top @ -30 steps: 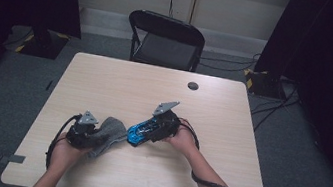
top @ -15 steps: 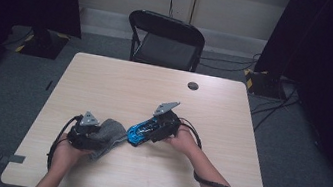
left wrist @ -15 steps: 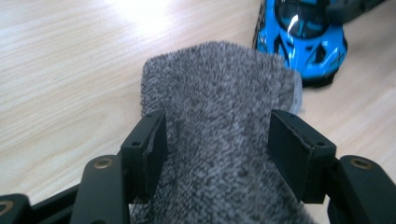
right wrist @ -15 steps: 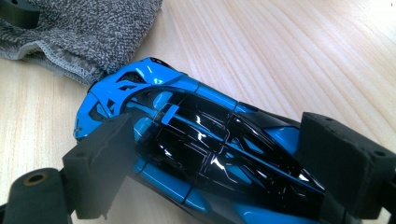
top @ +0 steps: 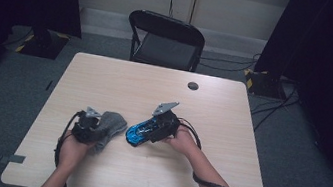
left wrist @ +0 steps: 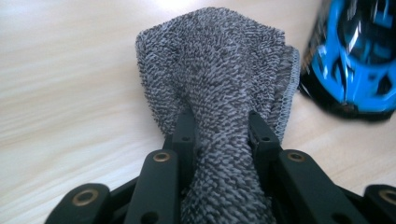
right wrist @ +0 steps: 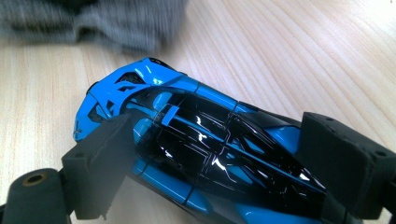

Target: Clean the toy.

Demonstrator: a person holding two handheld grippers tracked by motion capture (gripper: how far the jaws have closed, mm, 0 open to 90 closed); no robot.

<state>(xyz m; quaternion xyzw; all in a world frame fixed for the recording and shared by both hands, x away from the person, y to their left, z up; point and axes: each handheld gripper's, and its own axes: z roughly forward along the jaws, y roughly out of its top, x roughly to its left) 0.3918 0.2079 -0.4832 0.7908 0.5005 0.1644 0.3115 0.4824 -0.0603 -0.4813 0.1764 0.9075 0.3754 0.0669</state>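
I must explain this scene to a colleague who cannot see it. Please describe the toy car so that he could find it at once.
Start at the light wooden table in front of the black folding chair. Near its middle, the right tool grips the toy car by its sides. It is glossy blue and black, unlike the fuzzy grey cloth beside it.

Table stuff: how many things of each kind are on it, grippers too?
Grippers: 2, the left gripper shut on the cloth and the right gripper clamped on the car
Cloth: 1, grey
Toy car: 1, blue and black
Small black disc: 1, near the table's far edge
Total: 5
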